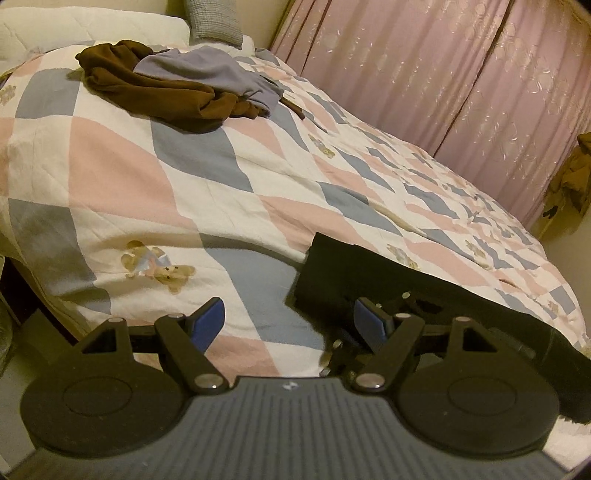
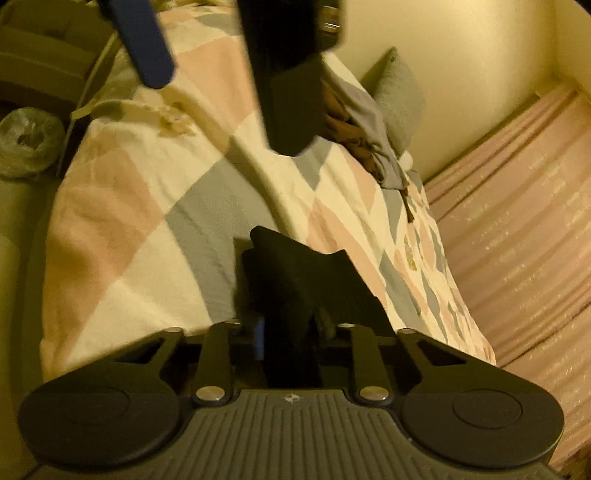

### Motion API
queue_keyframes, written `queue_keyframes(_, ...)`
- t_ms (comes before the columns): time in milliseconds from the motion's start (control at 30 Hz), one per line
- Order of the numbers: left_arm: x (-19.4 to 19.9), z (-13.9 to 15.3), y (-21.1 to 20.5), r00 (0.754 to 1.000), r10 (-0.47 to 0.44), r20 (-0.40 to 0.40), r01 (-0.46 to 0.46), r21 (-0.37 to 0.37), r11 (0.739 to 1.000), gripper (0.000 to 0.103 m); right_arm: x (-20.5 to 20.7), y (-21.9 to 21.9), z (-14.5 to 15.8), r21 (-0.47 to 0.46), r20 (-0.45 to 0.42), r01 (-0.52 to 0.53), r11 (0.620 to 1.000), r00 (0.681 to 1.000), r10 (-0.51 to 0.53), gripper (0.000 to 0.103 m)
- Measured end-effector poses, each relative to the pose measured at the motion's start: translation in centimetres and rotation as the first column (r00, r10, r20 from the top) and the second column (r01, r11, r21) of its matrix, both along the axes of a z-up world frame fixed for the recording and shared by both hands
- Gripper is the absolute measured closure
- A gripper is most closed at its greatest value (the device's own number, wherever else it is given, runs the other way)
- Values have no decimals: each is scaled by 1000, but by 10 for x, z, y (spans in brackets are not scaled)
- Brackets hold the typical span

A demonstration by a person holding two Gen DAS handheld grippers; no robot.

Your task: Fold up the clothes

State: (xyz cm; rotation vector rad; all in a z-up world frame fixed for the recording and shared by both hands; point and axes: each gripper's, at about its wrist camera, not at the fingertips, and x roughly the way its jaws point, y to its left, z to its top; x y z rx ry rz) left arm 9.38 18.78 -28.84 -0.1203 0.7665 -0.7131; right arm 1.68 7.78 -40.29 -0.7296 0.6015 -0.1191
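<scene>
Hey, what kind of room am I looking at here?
Most likely a bedroom in a home. A bed with a checked quilt fills the view, pillows lie at its head, and pink curtains hang along the far side. Loose clothes are heaped on the quilt.

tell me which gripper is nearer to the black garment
Right. The right gripper is shut on the black garment. The left gripper is open beside the garment's edge, holding nothing.

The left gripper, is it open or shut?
Open: the left gripper has its blue pads wide apart, with only the quilt between them.
</scene>
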Motion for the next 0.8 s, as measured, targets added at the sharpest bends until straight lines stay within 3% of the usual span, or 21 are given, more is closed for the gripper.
queue_keyframes(100,-2,3,-3,1000,-7,0,7,-8,1000,29,-7,-17,20,129,57,43,991,997,-50,94)
queue_keyframes(167,-5,7,-8,1000,-19,5,19,-13,1000,29,-16,-43,41,315,73,88,945,990,-116,94)
queue_keyframes(233,-10,12,-15,999,-36,14,36,-17,999,29,-27,-82,63,553,68,132,823,977,-202,94)
queue_keyframes(367,-27,23,-43,994,-108,29,109,-29,994,29,-72,-170,95,862,47,157,482,922,-385,93)
queue_keyframes(433,-40,28,-65,986,-164,39,166,-37,985,29,-112,-214,103,927,42,148,345,872,-487,93)
queue_keyframes(533,-69,25,-110,964,-263,36,264,-37,964,29,-184,-267,109,967,22,141,212,782,-623,93)
queue_keyframes(633,-99,23,-154,933,-358,33,359,-38,932,29,-268,-313,101,984,-34,152,87,652,-757,92)
queue_keyframes(733,-128,21,-199,892,-450,30,451,-39,892,29,-339,-344,79,982,-127,184,-33,531,-838,92)
queue_keyframes(800,-147,20,-229,860,-509,28,510,-40,859,29,-372,-360,52,971,-226,181,-155,488,-843,92)
